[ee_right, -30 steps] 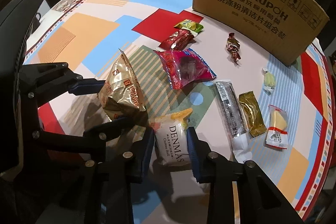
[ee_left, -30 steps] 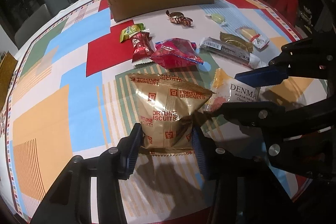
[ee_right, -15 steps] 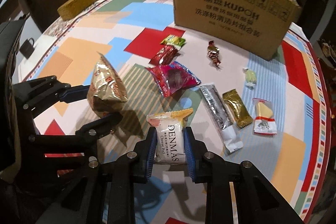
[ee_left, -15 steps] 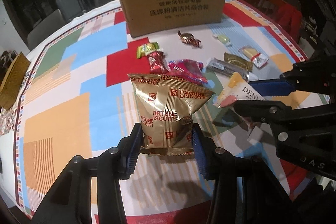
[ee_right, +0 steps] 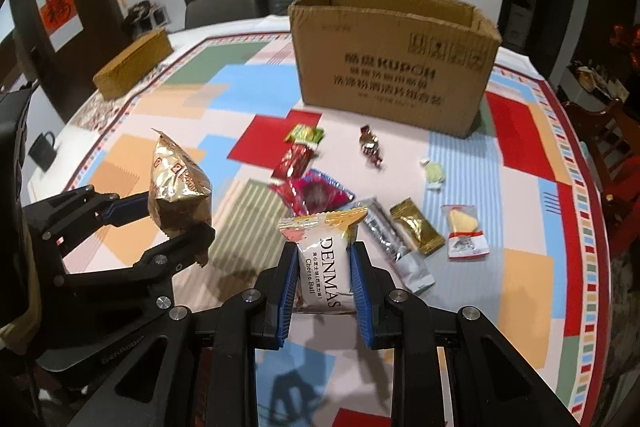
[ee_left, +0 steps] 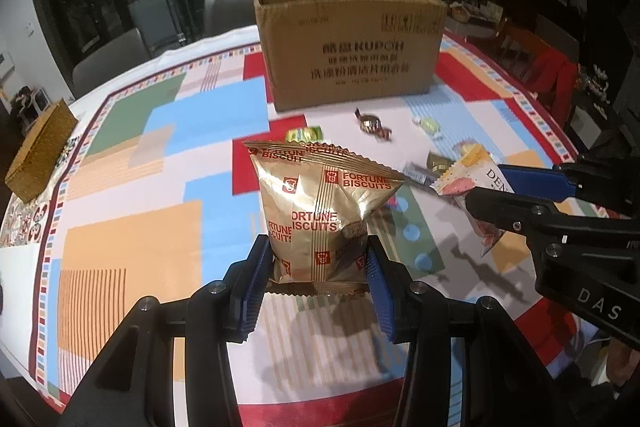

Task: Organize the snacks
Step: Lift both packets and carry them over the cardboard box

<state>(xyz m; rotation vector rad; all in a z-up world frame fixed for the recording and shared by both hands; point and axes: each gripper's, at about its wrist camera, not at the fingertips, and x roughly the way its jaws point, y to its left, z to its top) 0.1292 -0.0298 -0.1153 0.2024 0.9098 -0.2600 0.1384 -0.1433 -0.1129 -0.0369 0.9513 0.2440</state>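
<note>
Off my far left a woven gold box (ee_right: pixel 132 67) sits near the table's (ee_left: pixel 132 227) rim, with a wide stretch of bare patterned cloth between it and the snacks. My left gripper (ee_left: pixel 318 279) has its blue pads pressed on the lower part of a gold bag (ee_left: pixel 320 215) printed "FORTUNE BISCUITS" in red; the jaws stand partly apart, about the bag's width, and the bag hangs upright, clear of the cloth, its shadow below it.

My right gripper (ee_right: pixel 324 281) pinches a white packet (ee_right: pixel 322 255) reading "DENMAS" and "Cheese Ball", with a line of Chinese beside it; the jaws are narrow and the packet is off the table too.

Past both bags the loose snacks lie in a band: a green sachet (ee_right: pixel 304 135), a dark red stick pack (ee_right: pixel 292 163), a crimson pouch (ee_right: pixel 316 193), a brown twisted candy (ee_right: pixel 370 147), a pale green sweet (ee_right: pixel 434 173), a silver bar (ee_right: pixel 396 247), a gold sachet (ee_right: pixel 416 229) and a clear pack with a cream wedge (ee_right: pixel 464 229). Their print is too blurred for me to read.

Behind them the cardboard carton (ee_right: pixel 394 67) stands open-topped, marked "KUPOH" above Chinese lines. To its right the cloth runs bare to the striped border.
</note>
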